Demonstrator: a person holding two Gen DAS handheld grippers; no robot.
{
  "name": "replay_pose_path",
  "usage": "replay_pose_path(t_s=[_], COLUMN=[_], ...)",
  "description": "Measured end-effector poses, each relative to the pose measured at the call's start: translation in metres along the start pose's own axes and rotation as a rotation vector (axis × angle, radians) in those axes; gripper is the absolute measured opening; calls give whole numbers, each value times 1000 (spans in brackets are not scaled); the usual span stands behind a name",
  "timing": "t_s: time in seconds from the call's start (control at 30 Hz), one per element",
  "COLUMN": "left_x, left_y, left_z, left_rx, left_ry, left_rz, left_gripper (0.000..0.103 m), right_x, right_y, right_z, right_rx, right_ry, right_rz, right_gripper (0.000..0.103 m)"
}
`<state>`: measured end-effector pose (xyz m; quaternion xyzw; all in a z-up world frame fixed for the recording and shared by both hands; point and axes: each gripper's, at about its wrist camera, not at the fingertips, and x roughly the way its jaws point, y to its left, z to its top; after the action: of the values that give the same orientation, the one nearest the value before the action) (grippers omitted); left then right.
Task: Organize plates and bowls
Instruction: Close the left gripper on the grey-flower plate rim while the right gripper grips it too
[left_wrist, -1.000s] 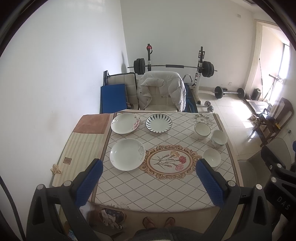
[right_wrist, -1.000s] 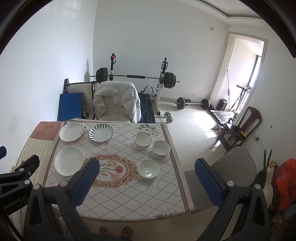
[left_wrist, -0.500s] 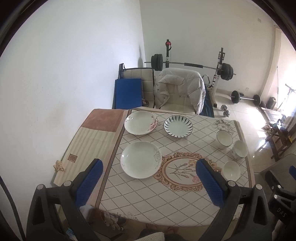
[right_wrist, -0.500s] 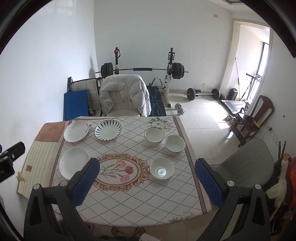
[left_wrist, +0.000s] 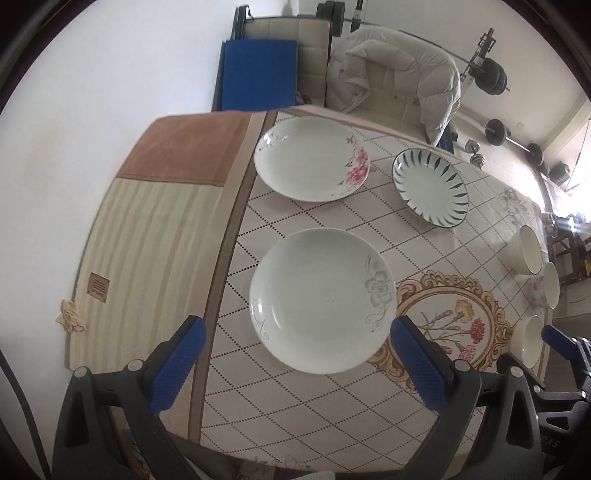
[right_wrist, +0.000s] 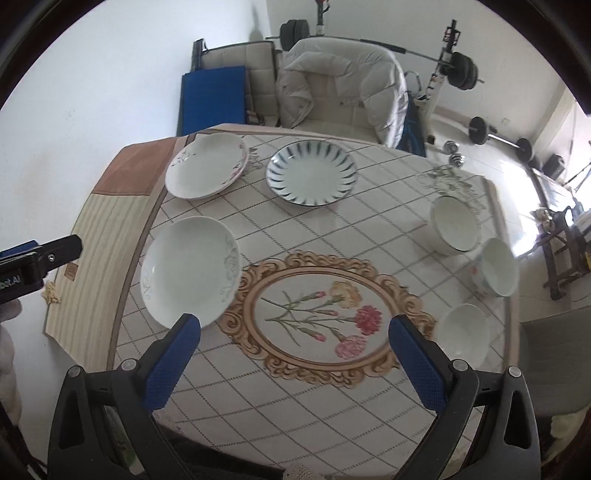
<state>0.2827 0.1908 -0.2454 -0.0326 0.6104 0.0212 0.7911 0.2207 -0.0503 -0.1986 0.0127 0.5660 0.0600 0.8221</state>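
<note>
Left wrist view shows your left tool (left_wrist: 293, 354) spread wide and empty above the near edge of the grey-flower plate (left_wrist: 322, 298), its blue pads on either side without touching. The pink-flower plate (left_wrist: 312, 158) lies farther back on the surface (left_wrist: 369, 417), with the blue-striped plate (left_wrist: 430, 186) to its right. In the right wrist view your right tool (right_wrist: 293, 352) is likewise released, holding nothing, over the floral medallion (right_wrist: 327, 315). Three white bowls (right_wrist: 457, 224) (right_wrist: 496, 271) (right_wrist: 464, 334) stand separately along the right side.
</note>
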Motion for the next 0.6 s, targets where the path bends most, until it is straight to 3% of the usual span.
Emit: replay_pose_path(t_s=[0.1,0.2,0.3,0.4,0.47,0.6], left_x=[57,106,142,167,178,190], left_y=[29,53,71,78,79,74], left_z=[18,32,39,41,39,33], left_rx=[-2,-8,-29,-27,-27,-10], left_ry=[108,181,241,296,330,365], left_rz=[-32,-64,-102,-142,-164,-189], left_gripper=[89,82,73,69,61,53], right_x=[71,139,198,239,258,287], right_y=[25,42,51,55,55,45], right_z=[30,46,53,57,57,52], right_rx=[5,47,89,114,143,240], right_ry=[108,220,308,370,412,499], right_rz=[95,187,217,228,243,336], right_gripper=[101,92,87,81,78,67])
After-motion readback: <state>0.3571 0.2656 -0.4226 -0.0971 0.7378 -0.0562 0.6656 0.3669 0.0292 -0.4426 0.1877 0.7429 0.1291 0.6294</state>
